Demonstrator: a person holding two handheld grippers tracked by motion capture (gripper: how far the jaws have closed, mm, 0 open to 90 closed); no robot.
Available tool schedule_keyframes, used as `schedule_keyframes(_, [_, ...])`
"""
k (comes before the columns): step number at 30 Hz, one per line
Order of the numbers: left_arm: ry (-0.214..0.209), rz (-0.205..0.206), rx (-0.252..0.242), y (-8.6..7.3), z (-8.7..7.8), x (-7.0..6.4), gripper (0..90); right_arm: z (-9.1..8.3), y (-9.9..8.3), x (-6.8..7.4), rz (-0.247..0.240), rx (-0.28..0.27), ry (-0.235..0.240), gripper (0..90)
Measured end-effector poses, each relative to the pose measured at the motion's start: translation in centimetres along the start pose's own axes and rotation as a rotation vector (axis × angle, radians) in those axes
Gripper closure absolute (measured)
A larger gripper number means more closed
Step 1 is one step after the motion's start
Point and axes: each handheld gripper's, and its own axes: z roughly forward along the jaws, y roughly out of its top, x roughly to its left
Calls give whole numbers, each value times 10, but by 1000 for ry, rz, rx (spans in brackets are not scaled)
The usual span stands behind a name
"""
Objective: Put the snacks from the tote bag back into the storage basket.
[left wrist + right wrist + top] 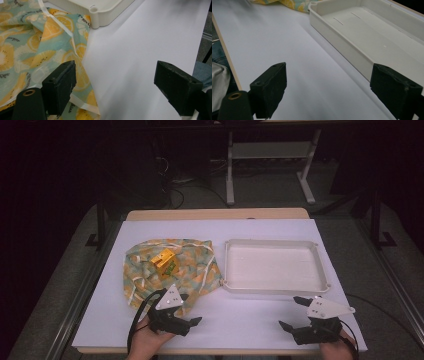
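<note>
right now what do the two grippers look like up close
Both are matt black. The left gripper and right gripper each carry a pale grey three-cornered plate with small holes on top. Blocky jaw pads have a recessed screw hole. A black cable trails from the left one.

light: overhead, bright on white desk [260, 320] | surroundings: near black beyond it | shadows: soft, short under both tongs | focus: close jaws blurred in gripper views (cloth [30, 50] print sharper ahead) | glare: none
</note>
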Motion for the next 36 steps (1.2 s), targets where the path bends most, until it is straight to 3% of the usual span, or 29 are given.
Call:
schedule_keyframes(3, [8, 23, 21, 0, 0, -1, 174, -2, -1, -1, 10, -8, -3, 134])
schedule_keyframes(7, [-4, 16, 19, -1, 1, 1, 174, -2, 0, -1, 9, -11, -4, 134])
schedule_keyframes(22, [13, 20, 17, 2, -4, 6, 175, 1, 0, 1, -11, 15, -4, 135])
schedule_keyframes(27, [0, 28, 15, 8, -7, 6, 186, 2, 0, 2, -19, 29, -8, 134])
schedule_keyframes(36, [20, 61, 7, 21, -22, 14, 198, 0, -3, -1, -3, 19, -20, 135])
